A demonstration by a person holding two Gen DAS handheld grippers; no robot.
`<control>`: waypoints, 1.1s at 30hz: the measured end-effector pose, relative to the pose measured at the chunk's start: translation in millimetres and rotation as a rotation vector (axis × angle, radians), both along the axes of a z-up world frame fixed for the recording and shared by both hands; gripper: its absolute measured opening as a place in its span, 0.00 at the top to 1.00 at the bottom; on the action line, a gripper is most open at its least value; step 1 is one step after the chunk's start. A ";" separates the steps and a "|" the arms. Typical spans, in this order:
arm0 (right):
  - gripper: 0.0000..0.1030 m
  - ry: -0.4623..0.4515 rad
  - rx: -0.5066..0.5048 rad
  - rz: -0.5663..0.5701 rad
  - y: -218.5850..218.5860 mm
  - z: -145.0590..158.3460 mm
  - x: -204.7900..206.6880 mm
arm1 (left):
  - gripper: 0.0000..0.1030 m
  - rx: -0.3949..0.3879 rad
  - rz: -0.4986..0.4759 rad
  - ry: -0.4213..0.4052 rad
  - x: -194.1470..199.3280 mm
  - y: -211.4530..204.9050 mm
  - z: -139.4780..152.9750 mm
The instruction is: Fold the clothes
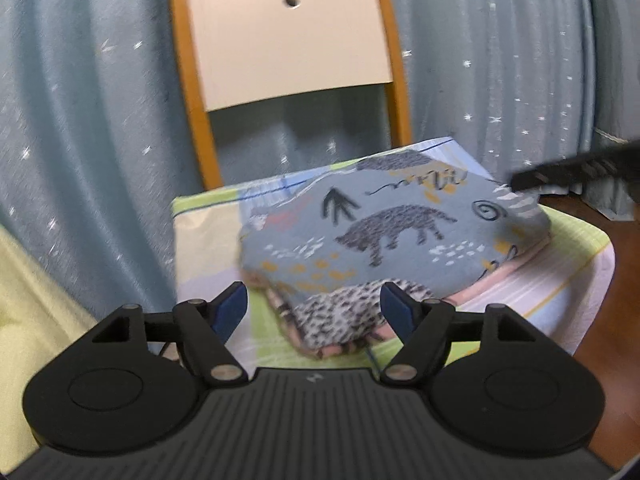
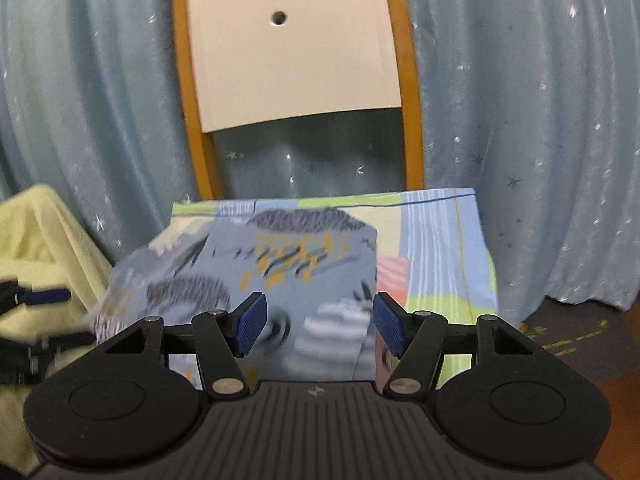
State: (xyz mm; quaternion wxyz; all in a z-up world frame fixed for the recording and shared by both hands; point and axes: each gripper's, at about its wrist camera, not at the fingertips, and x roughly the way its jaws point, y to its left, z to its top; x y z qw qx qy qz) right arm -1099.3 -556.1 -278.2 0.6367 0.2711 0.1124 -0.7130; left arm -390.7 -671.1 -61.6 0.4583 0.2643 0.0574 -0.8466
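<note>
- Left claw (image 1: 314, 312): blue-padded fingers (image 1: 232, 308) are standing well apart, gripping nothing; the near edge of the garment is lying between and just beyond them.
- Right claw (image 2: 318, 326): fingers (image 2: 251, 322) are also spread wide, nothing clamped. The cloth is filling the gap behind them; whether the pads are touching the fabric, cannot tell.
- Folded garment (image 1: 392, 236): blue-grey fabric printed with dark animals, arrows and yellow flecks, sitting as a rounded, folded bundle. A pink and black-and-white speckled layer (image 1: 340, 316) is showing beneath its near edge in the left wrist view.
- Support: the garment is resting on a small tabletop covered by a striped sheet (image 1: 560, 264) in pale green, blue, white and pink.
- In the right wrist view the same garment (image 2: 280, 264) is lying toward the left half of the sheet (image 2: 440, 248), its left corner blurred.
- Right claw's black tip (image 1: 576, 170) is appearing at the garment's far right corner in the left wrist view; contact cannot be confirmed.
- Left claw (image 2: 36, 316) is showing at the left edge of the right wrist view, beside a pale yellow-green cloth (image 2: 44, 232).
- Background: chair back (image 1: 288, 32) with cream panel and orange frame, standing before a blue star-speckled curtain (image 1: 500, 60).
- Containers: cannot make any out.
</note>
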 end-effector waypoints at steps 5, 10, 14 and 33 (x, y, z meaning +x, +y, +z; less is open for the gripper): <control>0.40 0.019 0.048 0.069 -52.3 0.4 -25.2 | 0.32 0.019 -0.017 -0.039 -11.7 -20.7 -0.2; 0.40 -0.093 0.081 0.073 -96.0 -6.5 -57.8 | 0.33 0.045 0.053 0.010 -4.6 -69.2 8.9; 0.41 -0.109 0.112 0.097 -120.0 -17.0 -62.0 | 0.40 0.071 0.098 0.019 -2.9 -108.9 4.5; 0.83 -0.108 0.026 0.117 -83.4 -9.8 -62.3 | 0.57 0.040 0.029 -0.057 -13.6 -115.8 3.8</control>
